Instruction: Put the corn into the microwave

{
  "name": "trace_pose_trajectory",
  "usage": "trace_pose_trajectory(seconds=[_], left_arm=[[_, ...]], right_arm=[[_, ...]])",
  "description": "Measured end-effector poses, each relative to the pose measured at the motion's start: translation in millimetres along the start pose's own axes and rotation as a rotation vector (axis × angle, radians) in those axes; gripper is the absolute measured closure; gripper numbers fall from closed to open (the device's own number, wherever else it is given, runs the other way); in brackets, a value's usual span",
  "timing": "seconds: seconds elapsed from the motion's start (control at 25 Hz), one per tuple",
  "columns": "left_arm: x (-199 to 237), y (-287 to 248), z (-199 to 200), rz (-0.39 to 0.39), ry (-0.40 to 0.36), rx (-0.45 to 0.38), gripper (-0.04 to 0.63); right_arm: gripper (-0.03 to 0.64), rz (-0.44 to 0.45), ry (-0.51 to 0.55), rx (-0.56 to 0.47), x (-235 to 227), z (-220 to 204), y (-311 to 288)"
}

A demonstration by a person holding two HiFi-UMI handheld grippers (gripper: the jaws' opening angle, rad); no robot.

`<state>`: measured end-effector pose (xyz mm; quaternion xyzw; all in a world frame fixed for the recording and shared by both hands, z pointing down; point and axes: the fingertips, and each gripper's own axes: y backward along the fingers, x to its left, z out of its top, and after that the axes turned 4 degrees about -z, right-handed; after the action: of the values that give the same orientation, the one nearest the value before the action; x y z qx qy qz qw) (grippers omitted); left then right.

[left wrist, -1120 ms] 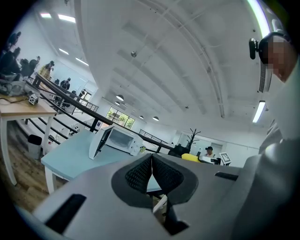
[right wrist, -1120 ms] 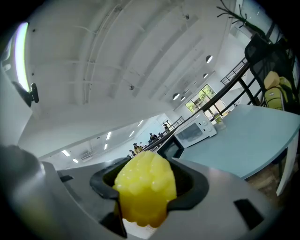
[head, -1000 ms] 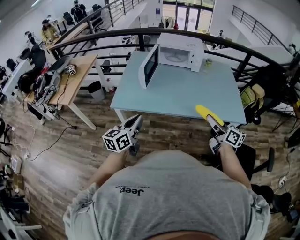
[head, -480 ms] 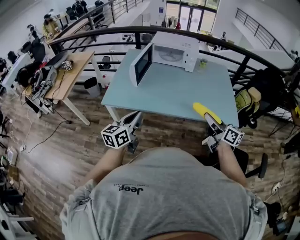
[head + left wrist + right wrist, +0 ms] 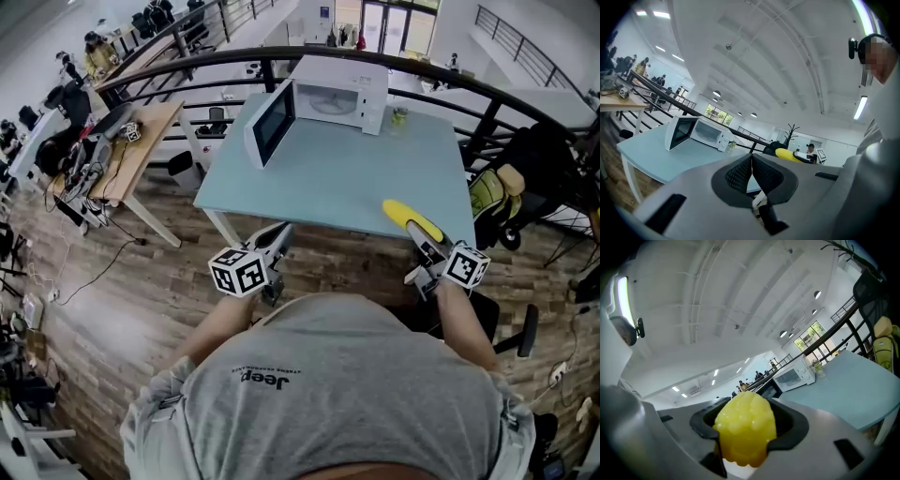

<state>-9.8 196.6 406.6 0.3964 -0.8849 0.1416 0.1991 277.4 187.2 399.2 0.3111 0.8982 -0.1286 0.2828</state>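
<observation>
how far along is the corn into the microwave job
Done: the microwave door stands open, and the right claw is shut on the corn. In hand: the corn is held at the near edge of the table, well short of the microwave at the far end. Left: set the corn inside. The left claw is shut and empty.

Corn cob (image 5: 405,217): one.
Microwave (image 5: 339,94): one.
Tongs: two, the left tongs (image 5: 278,234) and the right tongs (image 5: 419,236).
Counters: two, the blue counter (image 5: 347,178) and, far left, the wooden counter (image 5: 141,155).
Small green container (image 5: 400,115): one.
</observation>
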Motion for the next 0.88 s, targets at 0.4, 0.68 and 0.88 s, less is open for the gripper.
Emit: trace_pose_trajectory(seconds=[0.4, 0.68, 0.88], left_arm=[[79.5, -16.7, 35.0, -0.053, 0.008, 0.006, 0.575], [138.4, -34.7, 86.2, -0.148, -0.015, 0.028, 0.575], [187.2, -35.5, 101.0, -0.177, -0.001, 0.063, 0.575]], right_arm=[[0.368, -0.060, -0.016, -0.024, -3.7, -2.5, -69.0], [0.368, -0.116, -0.001, -0.062, 13.7, 12.5, -135.9], [0.368, -0.145, -0.015, -0.048, 20.8, 4.8, -187.0]])
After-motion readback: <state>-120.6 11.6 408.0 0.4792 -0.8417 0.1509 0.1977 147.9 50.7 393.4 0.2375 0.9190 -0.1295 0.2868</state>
